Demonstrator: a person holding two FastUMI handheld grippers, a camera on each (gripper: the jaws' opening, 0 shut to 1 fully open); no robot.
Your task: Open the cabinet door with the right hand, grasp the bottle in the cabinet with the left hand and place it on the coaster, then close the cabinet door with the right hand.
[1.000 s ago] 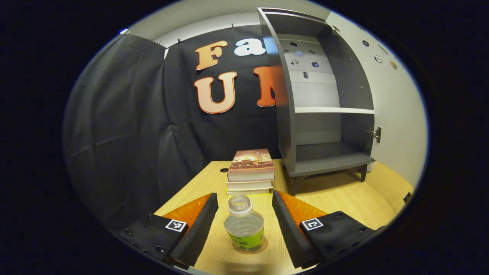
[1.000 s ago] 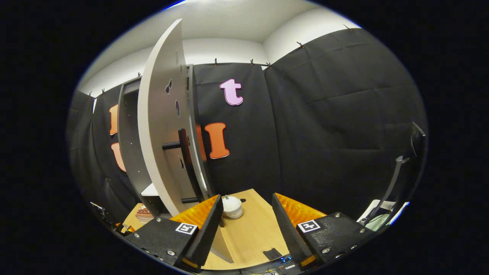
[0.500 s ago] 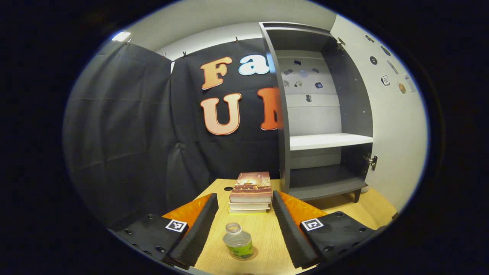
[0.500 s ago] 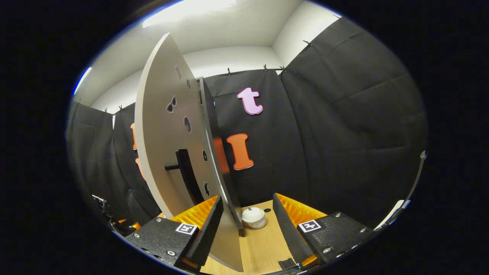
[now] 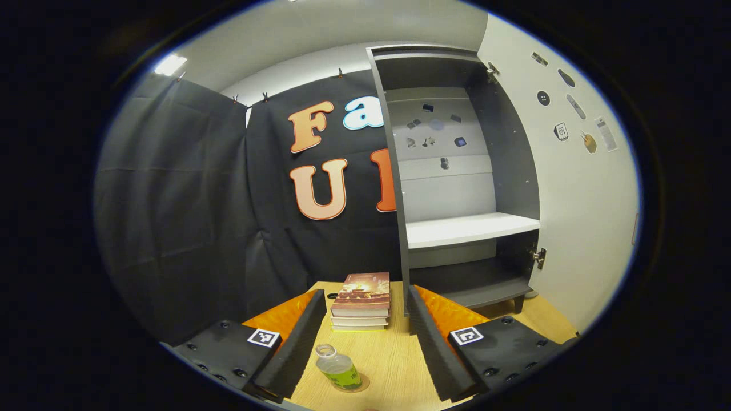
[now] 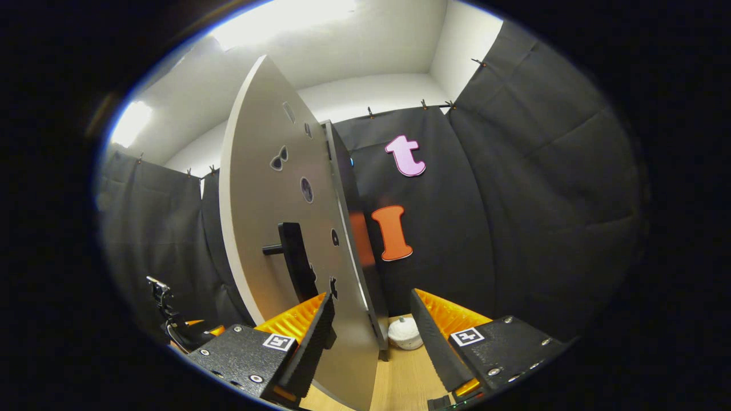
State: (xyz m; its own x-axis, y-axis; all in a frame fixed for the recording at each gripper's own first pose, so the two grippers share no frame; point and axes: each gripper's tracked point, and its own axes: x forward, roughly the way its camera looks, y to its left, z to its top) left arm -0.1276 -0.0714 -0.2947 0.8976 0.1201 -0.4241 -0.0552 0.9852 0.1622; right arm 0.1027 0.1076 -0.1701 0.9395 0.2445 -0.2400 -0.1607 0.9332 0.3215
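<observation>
Bottle [image 5: 338,371] on coaster [image 5: 360,386], bottom centre, between spread fingers of left gripper [image 5: 361,337], untouched. Right gripper [image 6: 371,342] jaws apart astride cabinet door [image 6: 274,228] edge, handle [image 6: 294,260] centre-left.

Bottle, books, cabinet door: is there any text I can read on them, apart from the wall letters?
Bottle: the print on its green label is too small to read.
Books: the top cover is blurred, no title legible.
Door: the stickers are too small to read.
No text can be quoted.
</observation>
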